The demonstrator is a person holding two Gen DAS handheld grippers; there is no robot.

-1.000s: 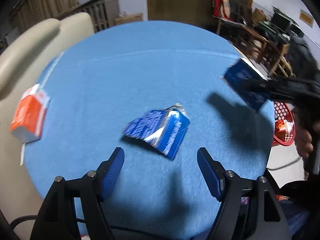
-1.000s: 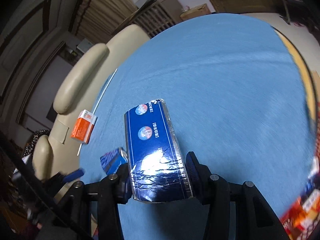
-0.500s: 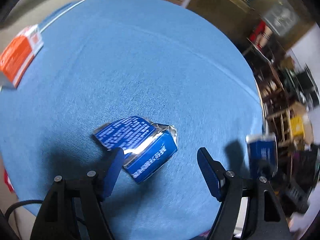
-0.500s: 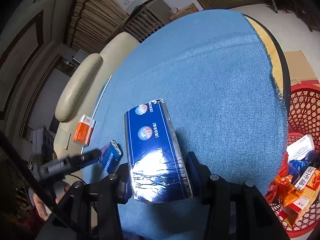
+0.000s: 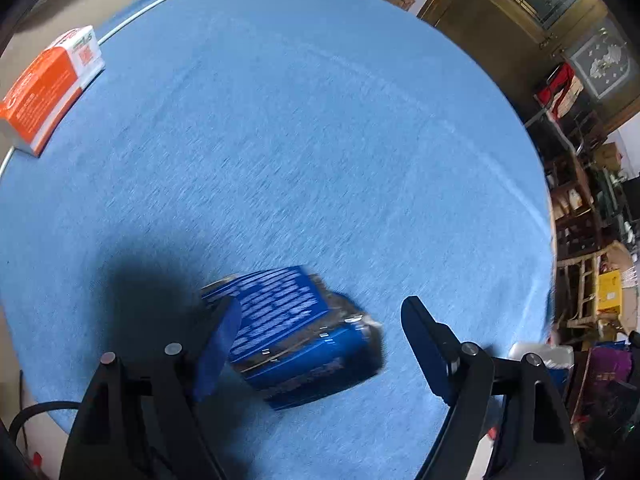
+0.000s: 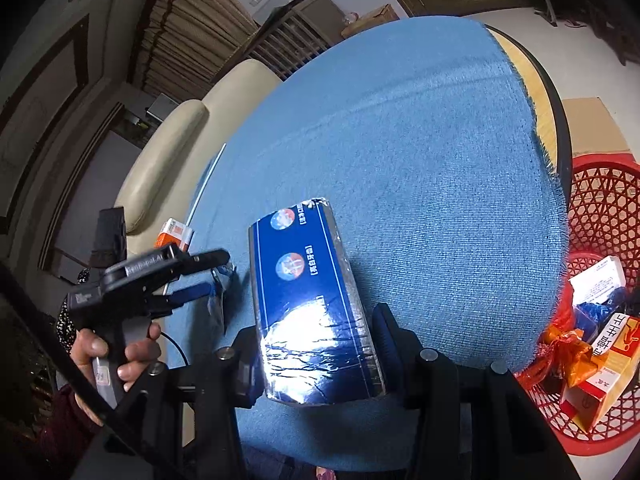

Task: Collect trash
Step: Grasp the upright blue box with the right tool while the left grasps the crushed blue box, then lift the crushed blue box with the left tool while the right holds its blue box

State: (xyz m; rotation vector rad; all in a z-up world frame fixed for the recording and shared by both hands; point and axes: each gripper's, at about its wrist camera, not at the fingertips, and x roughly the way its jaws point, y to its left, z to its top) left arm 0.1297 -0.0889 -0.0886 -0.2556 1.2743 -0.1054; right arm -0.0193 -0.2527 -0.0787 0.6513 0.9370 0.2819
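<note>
The left gripper (image 5: 320, 320) gapes around a crushed blue carton (image 5: 304, 332) near the table's (image 5: 320, 140) near edge. The right gripper (image 6: 316, 344) clamps a blue box (image 6: 312, 300) beside the red basket (image 6: 600, 220).

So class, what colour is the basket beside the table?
Red basket, clearest in the right wrist view.

Round table (image 5: 320, 140) is covered by a blue cloth (image 6: 420, 168) — wood rim is left exposed at one edge. Cream sofa (image 6: 176, 148) is seen beside it — wooden cabinet (image 5: 532, 4) and chairs (image 5: 576, 232) behind.
</note>
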